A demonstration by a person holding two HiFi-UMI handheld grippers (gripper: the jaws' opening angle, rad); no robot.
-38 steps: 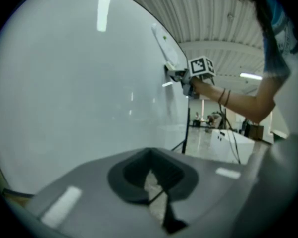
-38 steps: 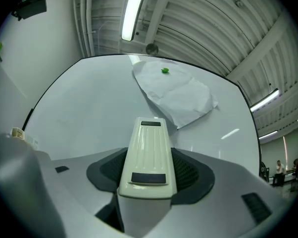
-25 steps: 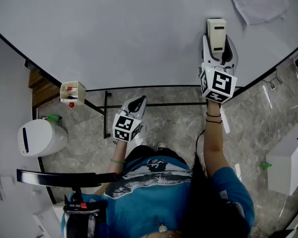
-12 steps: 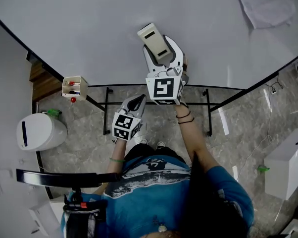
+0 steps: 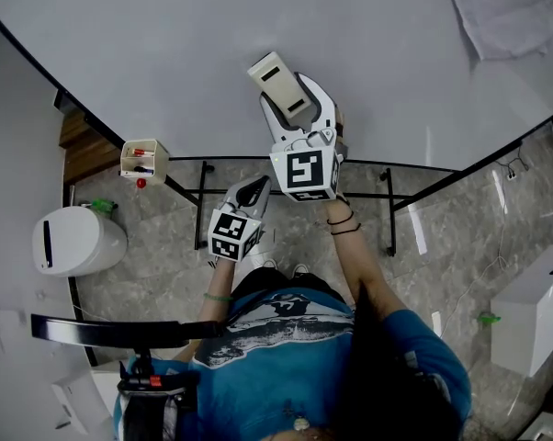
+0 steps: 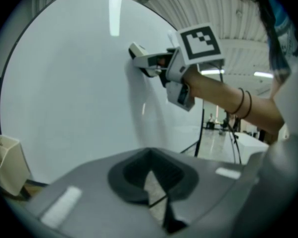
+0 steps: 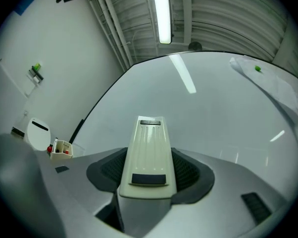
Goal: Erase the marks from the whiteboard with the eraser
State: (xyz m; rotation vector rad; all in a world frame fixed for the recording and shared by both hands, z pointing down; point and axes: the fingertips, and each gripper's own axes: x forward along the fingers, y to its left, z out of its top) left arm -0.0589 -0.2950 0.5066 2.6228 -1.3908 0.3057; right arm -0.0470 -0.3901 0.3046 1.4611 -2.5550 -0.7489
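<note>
Far left, down on the grey floor [image 5: 286, 237]: a white bin [image 5: 74, 242]. Just right of it, at the lower left edge of the whiteboard [image 5: 166, 53]: a small cup [image 5: 144, 161] with red-capped markers inside, also seen low at the left border of the left gripper view [image 6: 5, 165] and small in the right gripper view [image 7: 61, 149]. Next, in front of the blue shirt and well off the board: left hand-held gripper [image 5: 253, 189], held low, jaws closed together [image 6: 156, 195] with nothing between them, only a thin sliver of floor visible through the pads. Right of it and higher, reaching onto the lower middle of the board: right hand-held gripper [image 5: 295, 108], clamped on the near end of the eraser [image 5: 278, 85]. Long, cream-coloured, ribbed on its back [image 7: 148, 152], jutting well past the jaws [image 7: 149, 175], tilted up and to the left in the head view. From the left gripper view, eraser [image 6: 139, 53] against the white surface, with the right hand-held gripper [image 6: 159, 63] and a banded wrist behind it. Farther right, at the board's upper right corner: a pale sheet [image 5: 511, 12], likewise at the right in the right gripper view [image 7: 273, 88]. Far right, on the floor: a white box [image 5: 534, 306].
</note>
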